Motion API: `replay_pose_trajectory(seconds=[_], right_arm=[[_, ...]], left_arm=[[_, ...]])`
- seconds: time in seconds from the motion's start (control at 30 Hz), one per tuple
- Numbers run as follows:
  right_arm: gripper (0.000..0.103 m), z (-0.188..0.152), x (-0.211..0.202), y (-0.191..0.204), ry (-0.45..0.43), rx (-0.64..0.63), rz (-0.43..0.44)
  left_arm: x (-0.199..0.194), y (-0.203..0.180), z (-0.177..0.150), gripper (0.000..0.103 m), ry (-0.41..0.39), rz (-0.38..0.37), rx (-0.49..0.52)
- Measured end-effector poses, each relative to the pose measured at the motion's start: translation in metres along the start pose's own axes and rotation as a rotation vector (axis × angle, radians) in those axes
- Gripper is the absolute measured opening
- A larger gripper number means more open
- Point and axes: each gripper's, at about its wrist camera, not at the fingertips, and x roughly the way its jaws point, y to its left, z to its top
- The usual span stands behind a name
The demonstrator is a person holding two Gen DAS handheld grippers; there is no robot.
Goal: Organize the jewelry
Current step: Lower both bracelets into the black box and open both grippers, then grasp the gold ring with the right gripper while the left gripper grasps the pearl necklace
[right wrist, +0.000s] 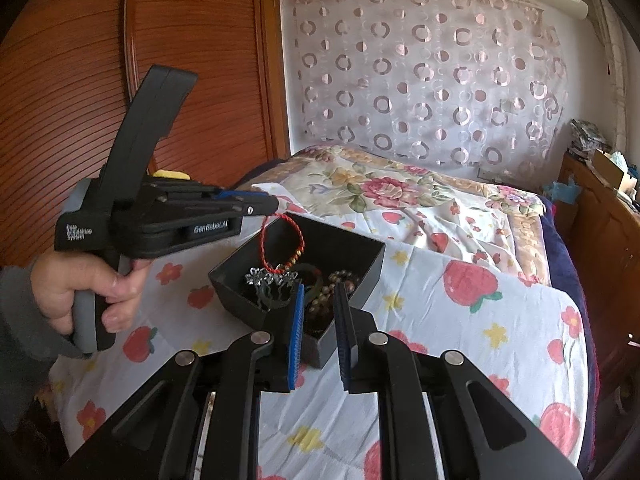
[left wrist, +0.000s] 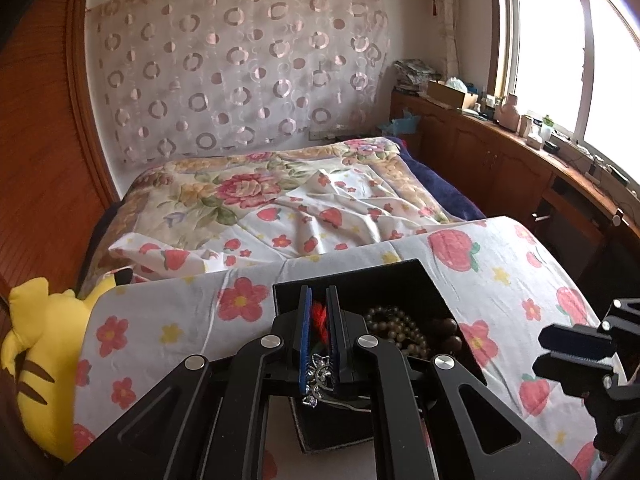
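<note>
A black open box (right wrist: pixel 360 264) sits on a strawberry-print cloth (right wrist: pixel 460 320); it also shows in the left wrist view (left wrist: pixel 400 276). Inside lie pearl beads (left wrist: pixel 396 326) and dark brown beads (left wrist: pixel 448 330). My left gripper (left wrist: pixel 319 308) is shut on a red string bracelet (right wrist: pixel 276 246), which hangs over the box with a silver ornament (right wrist: pixel 274 278) at its lower end. In the right wrist view the left gripper (right wrist: pixel 272 204) is above the box's left corner. My right gripper (right wrist: pixel 319 300) is open and empty at the box's near edge; it also shows in the left wrist view (left wrist: pixel 576 350).
A yellow plush toy (left wrist: pixel 44 356) lies to the left of the cloth. A bed with a floral quilt (left wrist: pixel 256 192) lies beyond. A wooden counter (left wrist: pixel 520 148) with clutter runs under the window at right. A wooden wardrobe (right wrist: pixel 140 80) stands at left.
</note>
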Motion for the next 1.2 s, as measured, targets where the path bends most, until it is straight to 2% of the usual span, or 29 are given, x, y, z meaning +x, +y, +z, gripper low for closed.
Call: replay_pose_trajectory(seconds=[0.2,0.3,0.43,0.67,0.83,1.2], right_arm=[[0.017,-0.018,-0.006,0.003,0.011,0.006,0.005],[0.017,-0.029,-0.011,0.005,0.025,-0.002,0.01],[0.017,-0.049,-0.021,0.008,0.041,0.006,0.02],[0.017,-0.084,-0.029,0.01,0.106,0.019,0.025],[0.017,-0.107,-0.029,0.019,0.168,0.006,0.041],[0.017,-0.122,-0.035,0.044,0.212,-0.058,0.079]], left_arm=[[-0.008,0.001,-0.012,0.01,-0.002,0.005,0.019],[-0.017,0.002,-0.022,0.019,-0.013,0.001,0.025],[-0.035,0.0,-0.045,0.043,-0.025,-0.01,0.021],[-0.061,0.002,-0.088,0.066,-0.034,-0.03,0.014],[-0.073,-0.001,-0.111,0.074,-0.031,-0.034,0.01],[-0.08,-0.006,-0.141,0.075,0.02,-0.052,0.019]])
